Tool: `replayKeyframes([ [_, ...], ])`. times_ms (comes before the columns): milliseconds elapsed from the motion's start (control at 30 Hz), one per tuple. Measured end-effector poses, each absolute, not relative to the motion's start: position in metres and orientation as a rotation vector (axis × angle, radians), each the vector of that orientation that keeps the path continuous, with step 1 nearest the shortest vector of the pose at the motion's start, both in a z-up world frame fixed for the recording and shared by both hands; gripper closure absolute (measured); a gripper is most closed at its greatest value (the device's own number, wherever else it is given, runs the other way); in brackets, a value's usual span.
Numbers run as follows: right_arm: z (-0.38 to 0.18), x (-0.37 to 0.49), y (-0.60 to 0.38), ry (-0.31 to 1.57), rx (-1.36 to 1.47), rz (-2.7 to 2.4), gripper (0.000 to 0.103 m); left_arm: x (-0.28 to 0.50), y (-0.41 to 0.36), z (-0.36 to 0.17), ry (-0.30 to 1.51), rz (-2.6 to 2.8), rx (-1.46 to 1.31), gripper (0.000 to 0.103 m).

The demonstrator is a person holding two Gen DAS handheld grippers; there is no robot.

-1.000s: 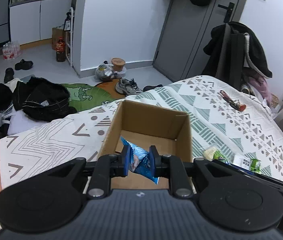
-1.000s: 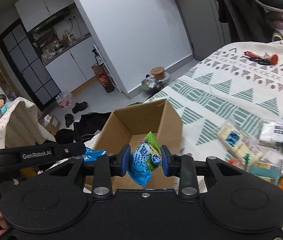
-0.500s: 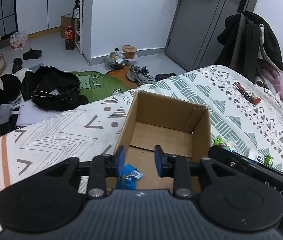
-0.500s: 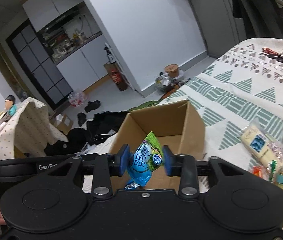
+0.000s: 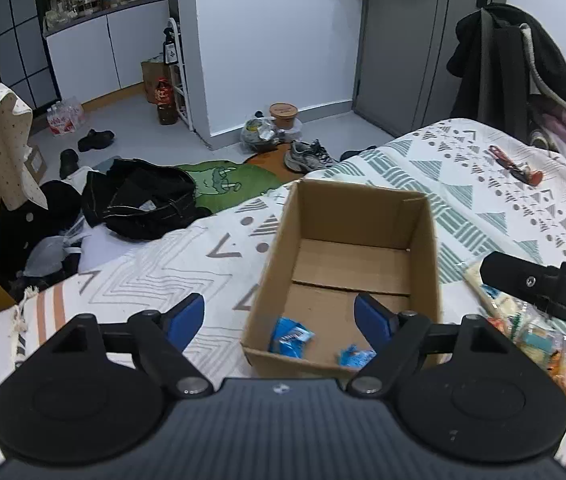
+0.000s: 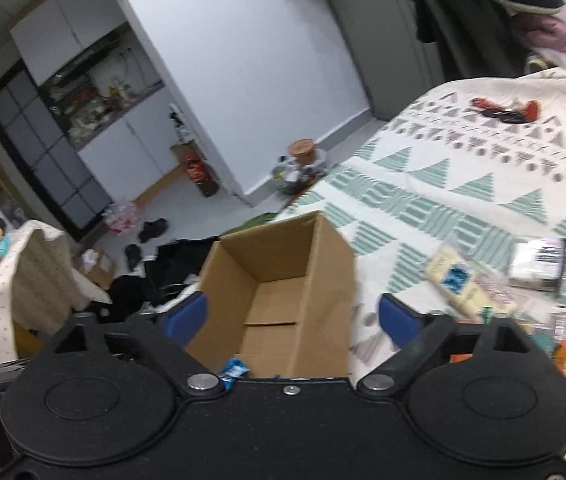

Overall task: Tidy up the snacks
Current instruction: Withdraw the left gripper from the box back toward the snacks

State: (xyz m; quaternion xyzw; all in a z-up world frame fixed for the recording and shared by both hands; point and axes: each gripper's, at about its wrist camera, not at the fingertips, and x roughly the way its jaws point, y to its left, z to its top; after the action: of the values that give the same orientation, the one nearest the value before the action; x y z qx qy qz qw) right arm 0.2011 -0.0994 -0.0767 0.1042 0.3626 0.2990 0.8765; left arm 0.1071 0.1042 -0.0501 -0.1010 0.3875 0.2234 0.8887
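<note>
i hold my left gripper (image 5: pixel 279 316) and right gripper (image 6: pixel 293 318) spread wide and empty above the cardboard box (image 5: pixel 427 240), where two blue packets (image 5: pixel 289 334) lie, presumably freeing both for the snack pile (image 6: pixel 463 280).

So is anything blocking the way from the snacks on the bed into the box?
Nothing visible does. The cardboard box is open on top, and the snack pile lies on the blanket beside it, with only bare blanket between. Both grippers are open and empty.
</note>
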Motion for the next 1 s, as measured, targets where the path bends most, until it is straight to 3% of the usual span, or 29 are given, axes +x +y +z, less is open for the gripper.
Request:
replayKeyframes([
  [133,-0.072,0.193,-0.109,0.763,0.193,0.604,0.000,0.103,0.096,-0.048,0.829,0.438,-0.229,0.015],
  [1000,-0.036,0.169,-0.201,0.747,0.158,0.443,0.000,0.082,0.023,-0.022,0.825,0.270,-0.182,0.015],
])
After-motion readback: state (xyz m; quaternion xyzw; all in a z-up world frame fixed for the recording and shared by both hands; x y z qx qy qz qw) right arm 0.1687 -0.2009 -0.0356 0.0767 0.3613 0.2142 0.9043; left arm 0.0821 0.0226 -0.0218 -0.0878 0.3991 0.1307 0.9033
